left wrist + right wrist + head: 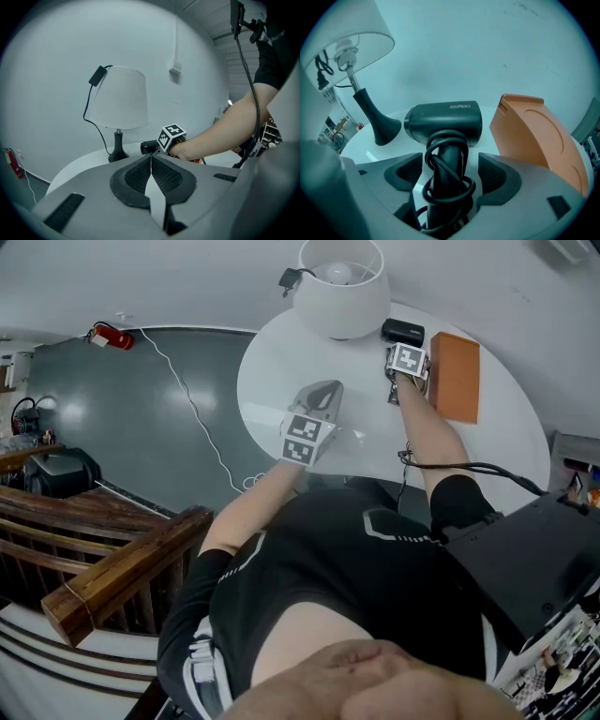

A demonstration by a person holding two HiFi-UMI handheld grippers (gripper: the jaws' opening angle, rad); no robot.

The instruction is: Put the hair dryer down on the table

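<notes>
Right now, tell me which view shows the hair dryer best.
The right gripper view: the hair dryer fills the centre, its cord-wrapped handle between open jaws. The head view shows only a dark body past the right gripper; the left gripper view, just one dark end.

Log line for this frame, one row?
right gripper: open, straddles handle, pads clear | hair dryer: lying on white table, between lamp and orange box | left gripper: shut, empty
</notes>
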